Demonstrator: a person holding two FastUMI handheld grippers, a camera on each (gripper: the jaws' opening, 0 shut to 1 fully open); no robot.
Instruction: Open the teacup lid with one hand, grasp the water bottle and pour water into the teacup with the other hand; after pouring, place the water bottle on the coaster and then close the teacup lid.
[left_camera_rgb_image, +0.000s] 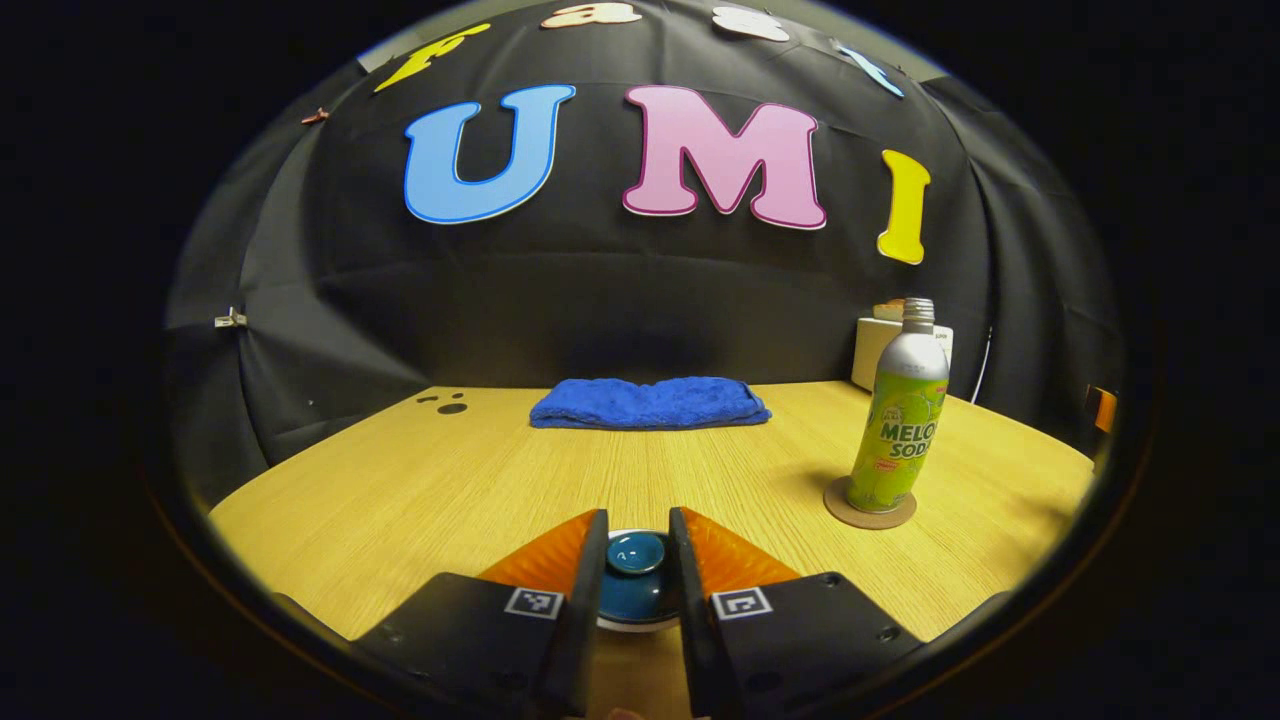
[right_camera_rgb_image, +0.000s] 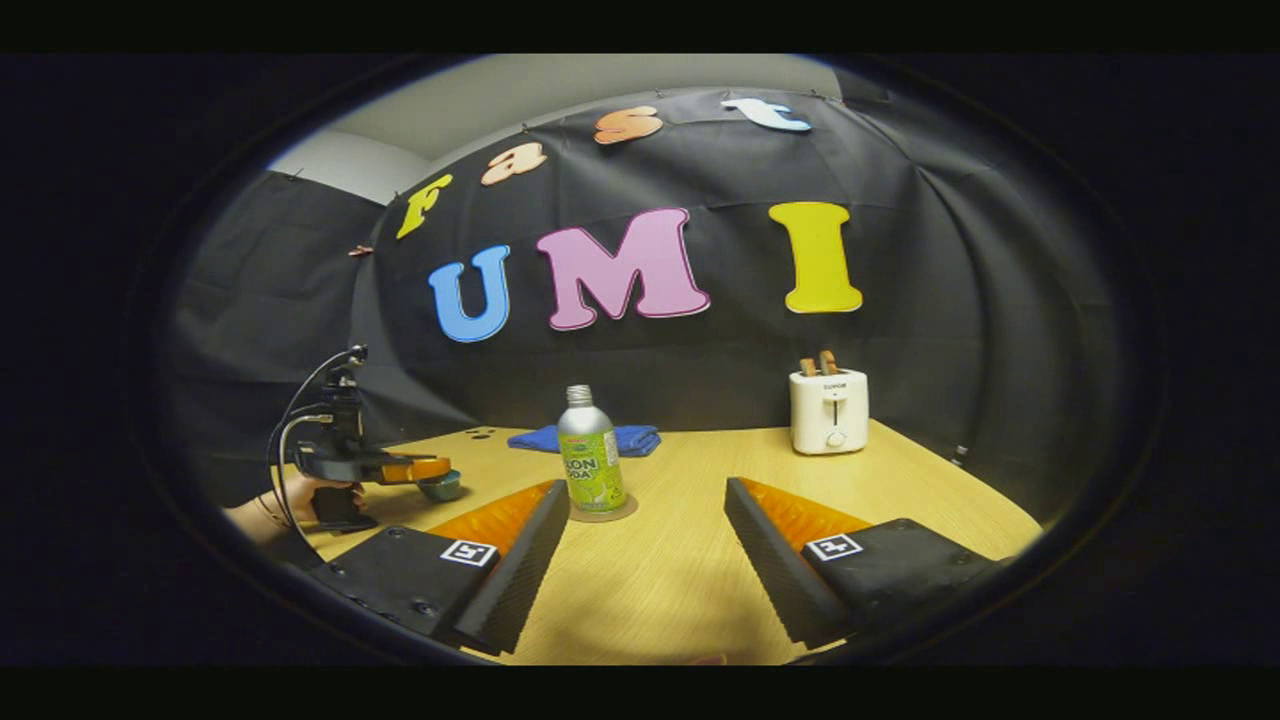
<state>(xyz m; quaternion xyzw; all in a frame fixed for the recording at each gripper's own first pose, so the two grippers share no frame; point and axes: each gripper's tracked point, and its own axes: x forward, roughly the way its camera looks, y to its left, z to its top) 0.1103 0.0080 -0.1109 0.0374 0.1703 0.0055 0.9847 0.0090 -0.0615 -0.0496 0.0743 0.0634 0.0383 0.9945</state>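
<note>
Spreading under everything was the pale wooden bench (left_camera_rgb_image: 420, 490), backed by the black cloth wall. At its far side a folded blue towel (left_camera_rgb_image: 650, 403) lay flat, and toward the far right corner a white toaster (right_camera_rgb_image: 829, 410) stood upright with slices sticking out of its slots.

Next in size came the water bottle (left_camera_rgb_image: 898, 420), a green and silver can-shaped bottle with a screw cap, standing upright on the round brown coaster (left_camera_rgb_image: 870, 512). In the right gripper view it stood between the towel and the near edge, slightly left of centre.

The right tongs (right_camera_rgb_image: 648, 545) hung spread wide apart above bare bench, nothing between them, with the bottle ahead and just beyond the left finger.

The left tongs (left_camera_rgb_image: 638, 560) were narrowed around the blue teacup lid (left_camera_rgb_image: 636, 553), one finger on each side of its knob; whether they actually pressed on it I could not tell. The teacup (right_camera_rgb_image: 440, 487) sat near the bench's left edge, under those tongs, which a hand (right_camera_rgb_image: 300, 492) held.
</note>
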